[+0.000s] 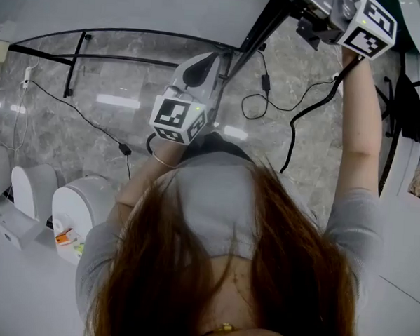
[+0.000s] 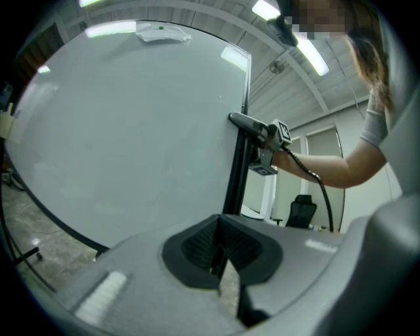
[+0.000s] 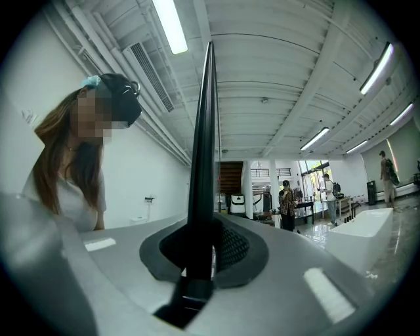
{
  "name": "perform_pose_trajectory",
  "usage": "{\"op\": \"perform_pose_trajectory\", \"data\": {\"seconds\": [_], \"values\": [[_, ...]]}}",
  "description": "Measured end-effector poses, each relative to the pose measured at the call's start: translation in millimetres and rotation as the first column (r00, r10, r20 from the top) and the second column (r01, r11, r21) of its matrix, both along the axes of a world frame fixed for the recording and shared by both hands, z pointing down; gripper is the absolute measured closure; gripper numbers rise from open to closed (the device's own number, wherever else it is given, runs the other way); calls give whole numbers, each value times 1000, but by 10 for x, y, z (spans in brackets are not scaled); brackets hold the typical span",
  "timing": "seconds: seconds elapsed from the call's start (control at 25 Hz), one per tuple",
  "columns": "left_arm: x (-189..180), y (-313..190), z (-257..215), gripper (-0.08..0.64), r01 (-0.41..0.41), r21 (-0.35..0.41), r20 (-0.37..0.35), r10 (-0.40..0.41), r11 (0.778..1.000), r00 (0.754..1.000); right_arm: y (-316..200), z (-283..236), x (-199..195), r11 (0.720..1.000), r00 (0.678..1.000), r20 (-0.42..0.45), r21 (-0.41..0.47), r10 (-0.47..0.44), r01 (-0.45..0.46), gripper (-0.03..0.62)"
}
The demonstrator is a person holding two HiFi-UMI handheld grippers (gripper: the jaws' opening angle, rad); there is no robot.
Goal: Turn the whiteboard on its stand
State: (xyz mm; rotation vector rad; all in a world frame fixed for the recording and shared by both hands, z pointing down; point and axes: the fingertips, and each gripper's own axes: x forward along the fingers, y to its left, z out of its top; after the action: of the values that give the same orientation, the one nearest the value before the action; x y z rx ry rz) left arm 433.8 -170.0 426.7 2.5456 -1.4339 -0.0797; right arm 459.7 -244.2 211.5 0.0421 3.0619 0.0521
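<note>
While the person is standing at one side of the whiteboard (image 2: 131, 131), both tongs are pinching its black side frame (image 2: 235, 174). The left gripper (image 2: 220, 259) is pressing its pads together on the frame's lower part. The right gripper (image 3: 200, 252) is clamping the same frame higher up, with the bar running edge-on between its jaws. The board is resting on its black tubular stand (image 1: 76, 51), above a grey marbled floor (image 1: 128, 124). Each gripper is carrying a cube (image 1: 177, 118) printed with square black-and-white markers. A white unit (image 1: 74, 213) at the person's left is showing an orange label (image 1: 64, 238), its print too small to read.
</note>
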Motion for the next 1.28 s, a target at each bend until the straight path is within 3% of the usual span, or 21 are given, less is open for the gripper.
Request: {"op": "perform_pose_trajectory", "data": {"seconds": [0.16,0.48,0.8,1.0,1.28], "values": [[29,-100,-68,558,-69,3,23,69,998,997,-56,45,-151,1000,1000,-4,-17,4,-4,543],[367,-96,-162,557,-136,-4,18,136,991,991,11,-19,194,1000,1000,-4,7,8,-8,545],[708,110,26,558,-75,-28,16,75,997,997,83,10,643,999,999,-23,34,29,-29,545],[1454,97,18,557,-85,-14,38,86,996,996,62,30,1468,999,1000,-1,29,28,-28,545],[1371,116,-17,557,-93,-24,27,93,995,995,82,-3,1439,999,1000,-11,29,26,-25,545]]}}
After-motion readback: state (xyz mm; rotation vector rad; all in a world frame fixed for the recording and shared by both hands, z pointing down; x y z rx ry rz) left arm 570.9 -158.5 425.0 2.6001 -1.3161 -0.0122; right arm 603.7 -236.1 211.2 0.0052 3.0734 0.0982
